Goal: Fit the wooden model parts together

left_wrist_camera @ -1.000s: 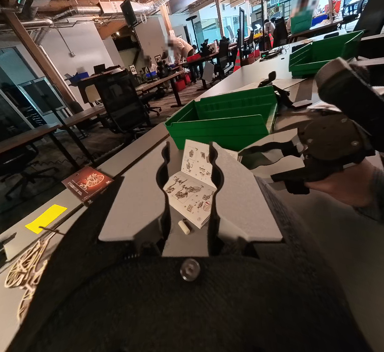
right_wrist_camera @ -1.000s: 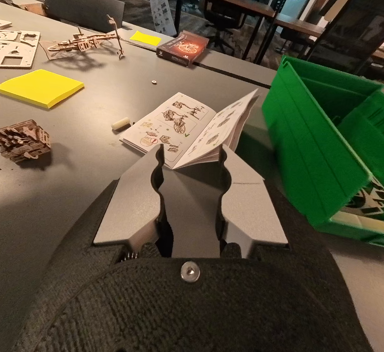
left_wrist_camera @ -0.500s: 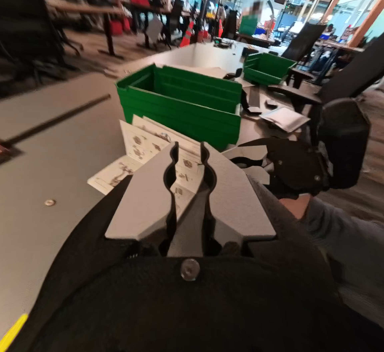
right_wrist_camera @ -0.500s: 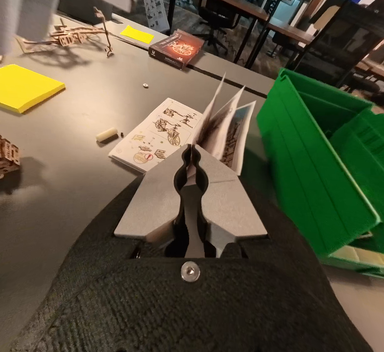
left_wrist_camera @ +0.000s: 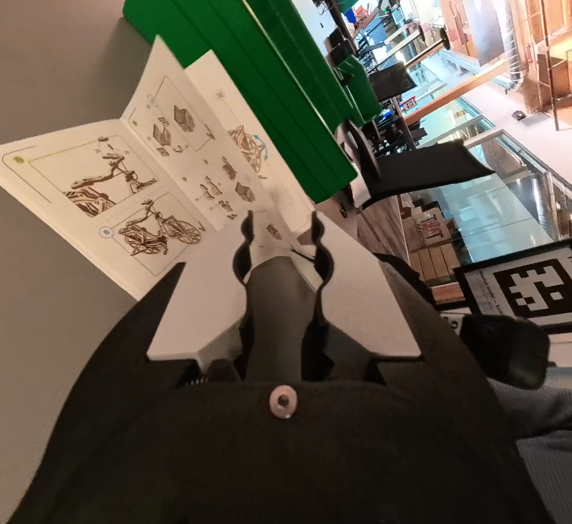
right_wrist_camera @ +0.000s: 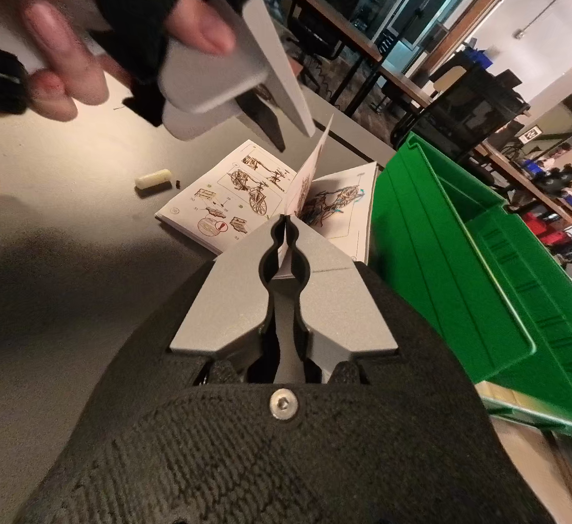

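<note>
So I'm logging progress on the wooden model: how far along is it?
Done: nothing fitted shows in these views; no wooden parts are visible. In hand: the right claw is shut on a page of the instruction booklet, lifting it upright beside the green bin. The left claw hangs open above the booklet, holding nothing. Left: the fitting itself, as far as these views show.

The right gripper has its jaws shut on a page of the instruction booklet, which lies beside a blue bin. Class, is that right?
Not quite: the bin is green, not blue, as the right wrist view shows. The right gripper does have its jaws shut on a page of the instruction booklet, which lies beside that bin.
</note>
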A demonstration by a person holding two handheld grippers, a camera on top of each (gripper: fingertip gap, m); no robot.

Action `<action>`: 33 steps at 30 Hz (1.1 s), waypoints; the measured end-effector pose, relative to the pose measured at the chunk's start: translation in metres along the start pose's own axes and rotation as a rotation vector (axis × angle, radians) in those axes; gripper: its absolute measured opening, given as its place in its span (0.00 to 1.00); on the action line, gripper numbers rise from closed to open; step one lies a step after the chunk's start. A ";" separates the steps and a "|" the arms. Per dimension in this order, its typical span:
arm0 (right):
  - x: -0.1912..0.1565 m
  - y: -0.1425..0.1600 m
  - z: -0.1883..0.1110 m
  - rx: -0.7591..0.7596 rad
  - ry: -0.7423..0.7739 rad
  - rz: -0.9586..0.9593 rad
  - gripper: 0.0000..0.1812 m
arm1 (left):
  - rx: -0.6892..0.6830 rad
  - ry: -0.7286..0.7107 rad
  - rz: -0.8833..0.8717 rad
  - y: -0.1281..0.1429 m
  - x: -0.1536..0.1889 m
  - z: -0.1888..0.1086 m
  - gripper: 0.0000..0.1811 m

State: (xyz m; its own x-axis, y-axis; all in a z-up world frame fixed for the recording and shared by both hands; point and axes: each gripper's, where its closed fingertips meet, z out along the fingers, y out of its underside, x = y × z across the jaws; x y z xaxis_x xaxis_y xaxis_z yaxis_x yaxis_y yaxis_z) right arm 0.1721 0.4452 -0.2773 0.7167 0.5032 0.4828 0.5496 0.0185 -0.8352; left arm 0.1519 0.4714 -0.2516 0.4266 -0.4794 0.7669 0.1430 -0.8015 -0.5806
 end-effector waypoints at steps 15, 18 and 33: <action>-0.001 0.000 -0.001 0.006 -0.011 0.007 0.00 | -0.011 0.121 -0.153 0.006 0.002 0.015 0.00; 0.001 0.001 -0.001 0.007 -0.017 0.040 0.00 | 0.000 0.194 -0.184 0.004 0.010 0.017 0.00; 0.012 0.005 -0.002 0.030 -0.022 0.160 0.12 | -0.033 0.188 -0.075 0.010 0.026 0.026 0.19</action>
State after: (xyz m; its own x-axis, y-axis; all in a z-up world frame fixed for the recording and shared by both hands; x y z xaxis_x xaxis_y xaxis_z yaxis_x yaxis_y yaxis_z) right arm 0.1843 0.4492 -0.2748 0.7841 0.5208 0.3376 0.4160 -0.0374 -0.9086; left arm 0.1876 0.4597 -0.2442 0.2414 -0.4735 0.8471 0.1373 -0.8474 -0.5128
